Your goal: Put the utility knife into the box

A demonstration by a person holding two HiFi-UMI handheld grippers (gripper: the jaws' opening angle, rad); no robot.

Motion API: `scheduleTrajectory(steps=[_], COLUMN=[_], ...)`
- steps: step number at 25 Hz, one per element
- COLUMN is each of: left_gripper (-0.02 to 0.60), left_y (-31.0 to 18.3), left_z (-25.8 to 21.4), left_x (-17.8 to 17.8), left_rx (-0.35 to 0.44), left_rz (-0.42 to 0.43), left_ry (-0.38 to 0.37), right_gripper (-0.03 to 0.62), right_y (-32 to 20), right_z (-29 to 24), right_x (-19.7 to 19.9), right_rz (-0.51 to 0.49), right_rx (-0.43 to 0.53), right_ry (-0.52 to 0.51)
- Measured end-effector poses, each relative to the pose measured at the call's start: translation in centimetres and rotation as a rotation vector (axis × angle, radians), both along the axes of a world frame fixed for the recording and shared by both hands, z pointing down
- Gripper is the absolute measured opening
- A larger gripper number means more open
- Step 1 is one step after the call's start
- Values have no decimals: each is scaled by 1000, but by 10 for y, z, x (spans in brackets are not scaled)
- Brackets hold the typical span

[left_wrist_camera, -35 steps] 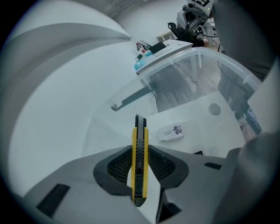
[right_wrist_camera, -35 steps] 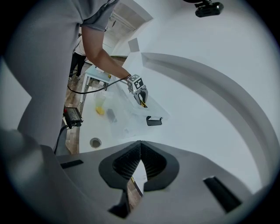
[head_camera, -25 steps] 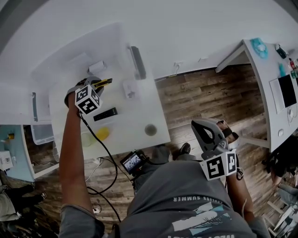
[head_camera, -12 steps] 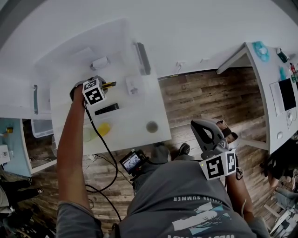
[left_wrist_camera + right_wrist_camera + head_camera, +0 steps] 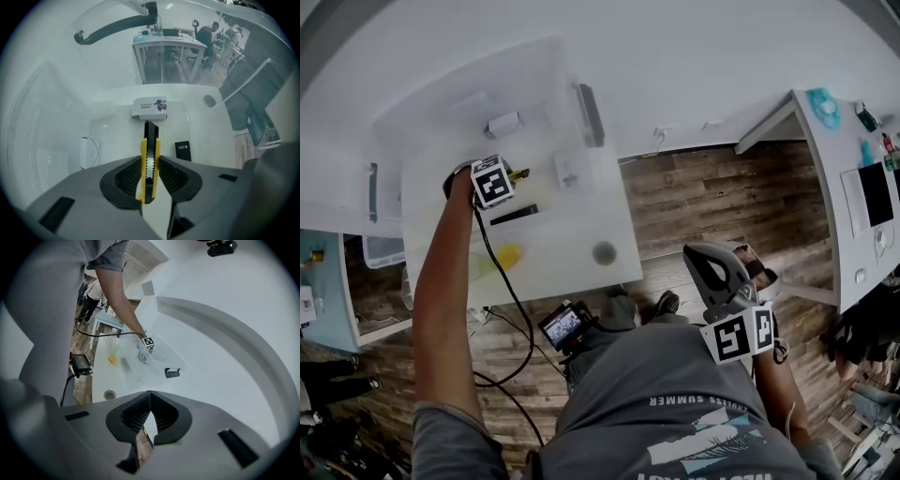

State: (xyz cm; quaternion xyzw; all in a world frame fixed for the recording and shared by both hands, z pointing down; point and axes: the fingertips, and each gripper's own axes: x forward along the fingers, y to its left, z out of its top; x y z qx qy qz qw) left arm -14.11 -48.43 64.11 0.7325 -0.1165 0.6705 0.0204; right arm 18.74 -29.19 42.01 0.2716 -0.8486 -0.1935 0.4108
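Your left gripper (image 5: pixel 492 182), pointing down, clamps the yellow-and-black utility knife (image 5: pixel 150 157) lengthwise between its pads, over the clear plastic box (image 5: pixel 539 139). Your right gripper (image 5: pixel 149 417) hangs well apart, its jaws closed on nothing.

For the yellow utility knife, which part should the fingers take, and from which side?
Take the utility knife by its two broad flat sides, toward the rear of the handle, coming in along its length. It is long and slim, so those faces give the fingers the most contact. The left gripper holds it so, slider edge facing its camera.
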Motion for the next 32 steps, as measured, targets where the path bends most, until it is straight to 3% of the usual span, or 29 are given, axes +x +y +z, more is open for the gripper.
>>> scheduleTrajectory(steps=[11,15,20,21,24,27,32], left_gripper=[121,121,121,114,15,9,8], left_y=[4,-5,-22,-26,-44,-53,-41], left_z=[4,-5,-36,-45,-82,-127,-208], left_x=[-4,-3,8,11,13,20,49], left_rx=[-19,29,172,215,408,570,757], left_rz=[-27,-27,-24,-21,-31,-45,-24], left_ry=[-13,-2,27,33,51,86,154], right_gripper=[11,11,11,11,11,11,11], right_y=[1,0,0,0,-1,0,3], right_z=[-2,-4,-3,-4,-7,-11,-18], right_x=[6,8,13,13,11,10,15], right_rz=[-3,-1,-8,-12,-32,-51,-90], right_rx=[4,4,4,4,13,23,36], right_ry=[-1,-4,-13,-16,-30,-45,-72])
